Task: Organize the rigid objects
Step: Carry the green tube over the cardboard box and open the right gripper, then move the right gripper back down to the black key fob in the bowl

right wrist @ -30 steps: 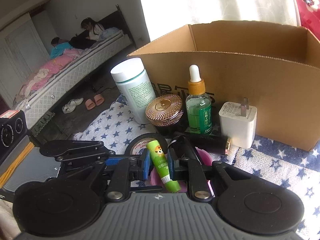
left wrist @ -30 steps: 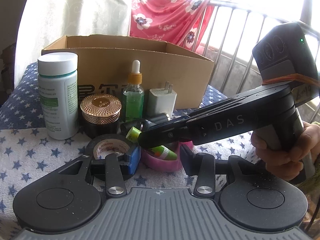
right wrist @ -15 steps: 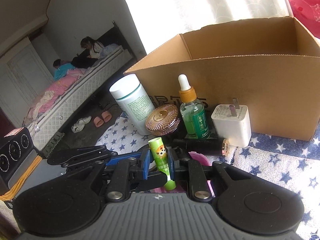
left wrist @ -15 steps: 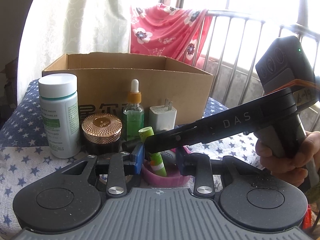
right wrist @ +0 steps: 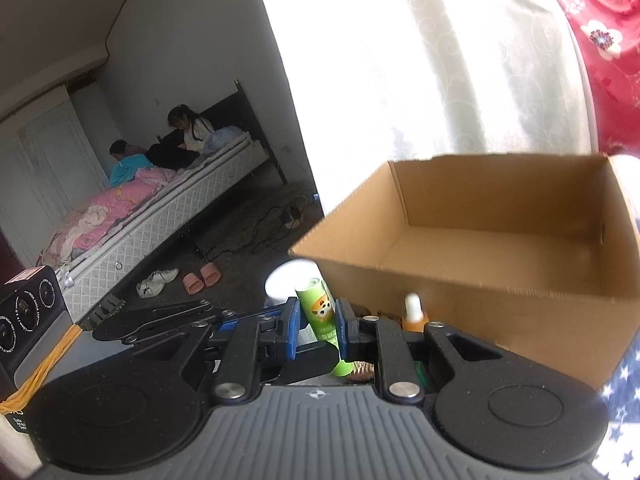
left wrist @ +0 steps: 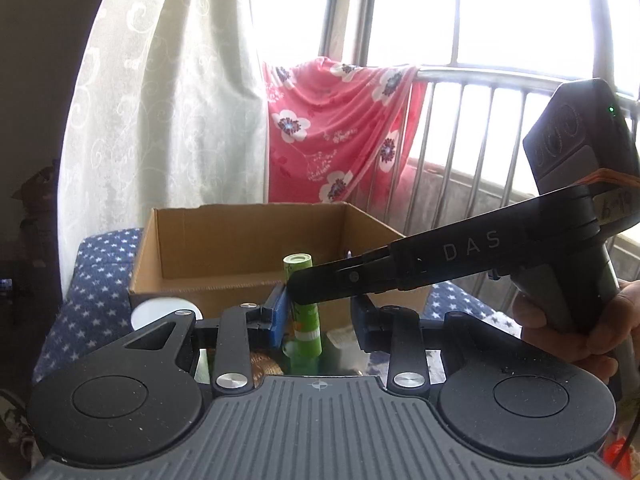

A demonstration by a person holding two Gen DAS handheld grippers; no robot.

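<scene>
The right gripper (right wrist: pixel 317 330), tilted slightly down, grips an upright green tube (right wrist: pixel 320 312) before the open cardboard box (right wrist: pixel 460 280). The left gripper (left wrist: pixel 318 314) crosses beneath, fingers closed, nothing visibly held.

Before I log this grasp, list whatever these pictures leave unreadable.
Left wrist view: whether the left gripper pinches anything; the right gripper crosses its jaws.
Right wrist view: dropper bottle, blurred, body behind the gripper.
Right wrist view: green tube, lettering too small.
</scene>
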